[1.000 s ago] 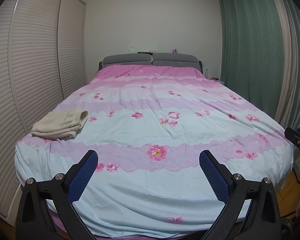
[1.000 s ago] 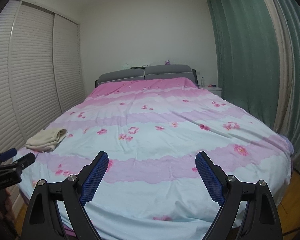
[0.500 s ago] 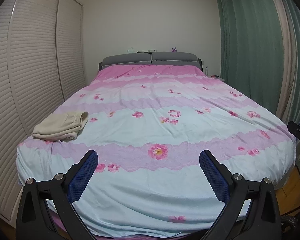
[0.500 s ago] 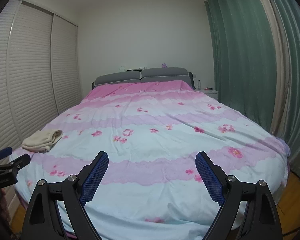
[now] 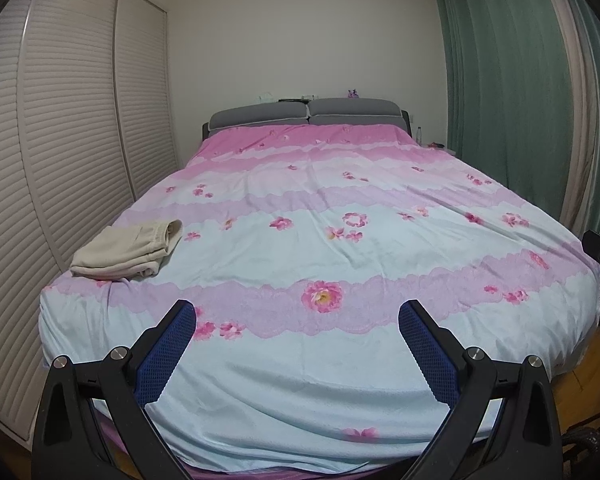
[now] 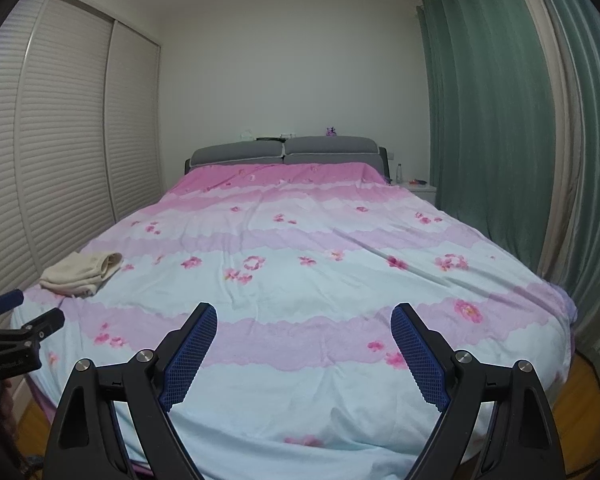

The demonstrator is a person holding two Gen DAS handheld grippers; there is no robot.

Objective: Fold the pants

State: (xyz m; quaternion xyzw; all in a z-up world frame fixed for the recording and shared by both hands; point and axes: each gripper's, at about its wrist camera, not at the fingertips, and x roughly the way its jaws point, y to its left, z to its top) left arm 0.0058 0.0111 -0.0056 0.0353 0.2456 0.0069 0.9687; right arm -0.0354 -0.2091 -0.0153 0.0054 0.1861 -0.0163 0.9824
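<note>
Beige pants (image 5: 130,250) lie folded in a small stack near the left edge of the bed; they also show in the right wrist view (image 6: 83,272). My left gripper (image 5: 298,346) is open and empty, held off the foot of the bed, well short of the pants. My right gripper (image 6: 304,350) is open and empty too, at the foot of the bed to the right of the left one. The left gripper shows at the left edge of the right wrist view (image 6: 8,336).
The bed (image 5: 340,380) has a pink and pale blue floral cover and a grey headboard (image 5: 306,114). Louvred wardrobe doors (image 5: 60,140) run close along its left side. Green curtains (image 5: 520,100) hang on the right. A small white nightstand (image 6: 420,190) stands by the headboard.
Both grippers have pulled back and tilted up a little, so the bed sits lower and farther in both views. The pants have not moved. Both grippers stay open.
</note>
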